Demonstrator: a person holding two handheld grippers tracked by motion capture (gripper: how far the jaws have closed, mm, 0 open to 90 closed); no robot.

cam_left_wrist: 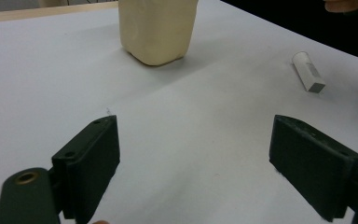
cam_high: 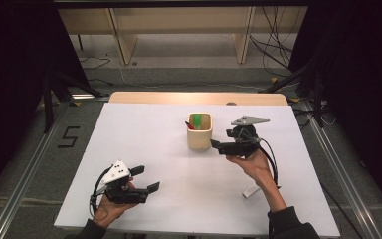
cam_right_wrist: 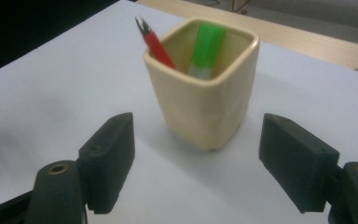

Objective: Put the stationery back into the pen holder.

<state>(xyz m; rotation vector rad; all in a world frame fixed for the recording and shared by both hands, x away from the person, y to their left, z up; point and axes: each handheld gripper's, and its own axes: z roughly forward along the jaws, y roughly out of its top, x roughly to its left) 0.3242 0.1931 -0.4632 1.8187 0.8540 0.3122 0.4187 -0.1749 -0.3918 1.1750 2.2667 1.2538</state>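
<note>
A cream square cup (cam_high: 199, 133) stands on the white table sheet (cam_high: 149, 134), right of the middle. Inside it lean a red pen (cam_right_wrist: 156, 45) and a green marker (cam_right_wrist: 208, 45). My right gripper (cam_high: 221, 138) is just to the right of the cup, pointing at it, with the jaws open and nothing between them; in the right gripper view the cup (cam_right_wrist: 205, 109) sits a short way beyond the open jaws. My left gripper (cam_high: 146, 178) rests near the front left edge, open and empty, aimed toward the cup (cam_left_wrist: 158, 28). A white cylindrical stick (cam_high: 250, 191) lies at the front right.
The white stick (cam_left_wrist: 308, 71) lies flat on the sheet, to the right of the left gripper's jaws. A wooden table edge (cam_high: 199, 97) runs along the back. Metal rails and stands flank the table, with cables on the floor behind.
</note>
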